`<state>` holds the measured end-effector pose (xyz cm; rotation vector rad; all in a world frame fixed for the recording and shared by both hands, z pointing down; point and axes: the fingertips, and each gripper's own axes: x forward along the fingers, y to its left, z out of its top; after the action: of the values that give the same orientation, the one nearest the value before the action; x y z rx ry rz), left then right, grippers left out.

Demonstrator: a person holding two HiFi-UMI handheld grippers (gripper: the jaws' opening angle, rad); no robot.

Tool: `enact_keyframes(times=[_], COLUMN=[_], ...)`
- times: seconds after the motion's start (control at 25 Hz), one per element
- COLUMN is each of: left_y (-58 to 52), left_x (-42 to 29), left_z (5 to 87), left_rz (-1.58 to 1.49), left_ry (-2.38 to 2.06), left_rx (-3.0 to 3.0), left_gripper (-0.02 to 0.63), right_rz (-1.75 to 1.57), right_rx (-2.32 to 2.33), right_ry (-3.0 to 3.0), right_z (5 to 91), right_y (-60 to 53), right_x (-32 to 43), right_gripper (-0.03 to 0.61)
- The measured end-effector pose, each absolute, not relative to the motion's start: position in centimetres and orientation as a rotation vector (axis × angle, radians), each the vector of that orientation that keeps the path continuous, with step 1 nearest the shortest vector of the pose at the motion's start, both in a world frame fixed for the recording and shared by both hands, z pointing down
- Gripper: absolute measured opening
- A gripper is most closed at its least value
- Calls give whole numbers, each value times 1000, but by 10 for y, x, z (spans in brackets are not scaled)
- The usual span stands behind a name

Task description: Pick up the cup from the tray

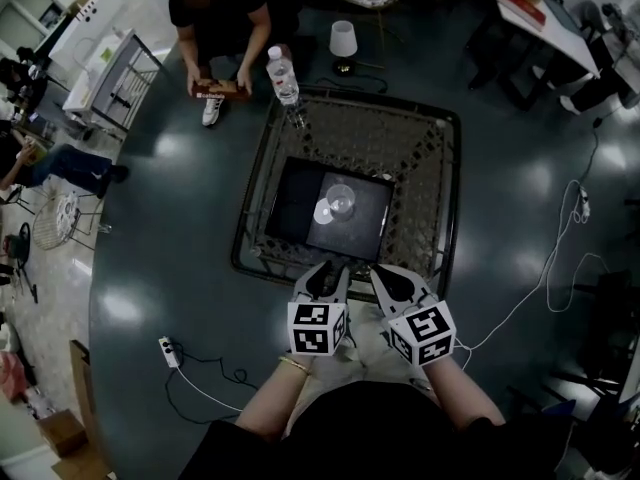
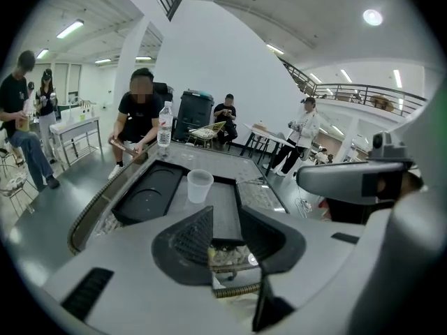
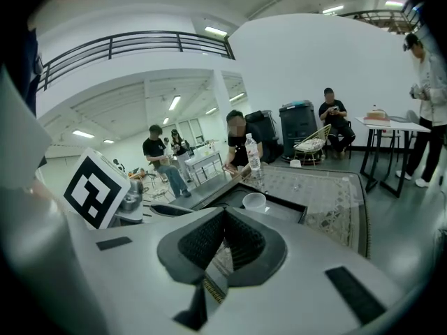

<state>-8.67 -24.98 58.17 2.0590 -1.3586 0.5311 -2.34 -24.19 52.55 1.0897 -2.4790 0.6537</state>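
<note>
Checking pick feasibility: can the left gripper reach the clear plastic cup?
Probably yes: the left gripper is open, and nothing stands between it and the clear plastic cup on the black tray.

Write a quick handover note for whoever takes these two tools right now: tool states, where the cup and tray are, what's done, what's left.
Tools: the left tool has its jaws apart with nothing between them. The right tool has its jaws together, empty. Both hover at the near edge of the table.
Things: the cup stands upright on the dark tray, mid-table, untouched.
Done: nothing picked up yet.
To do: reach in, close on the cup, lift it off the tray.
</note>
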Motion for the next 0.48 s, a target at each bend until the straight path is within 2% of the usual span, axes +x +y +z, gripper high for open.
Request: enact_keyframes(times=[0.48], left_y=[-337], left_x=[-83], left_z=[645], left_rz=[645], left_ry=[-1335], left_rx=[1985], left_gripper=[268], right_rz=[743], right_rx=[1050], right_ry=[-2422], right_z=[558], right_y=[-287], right_x=[-19], right_gripper=[12])
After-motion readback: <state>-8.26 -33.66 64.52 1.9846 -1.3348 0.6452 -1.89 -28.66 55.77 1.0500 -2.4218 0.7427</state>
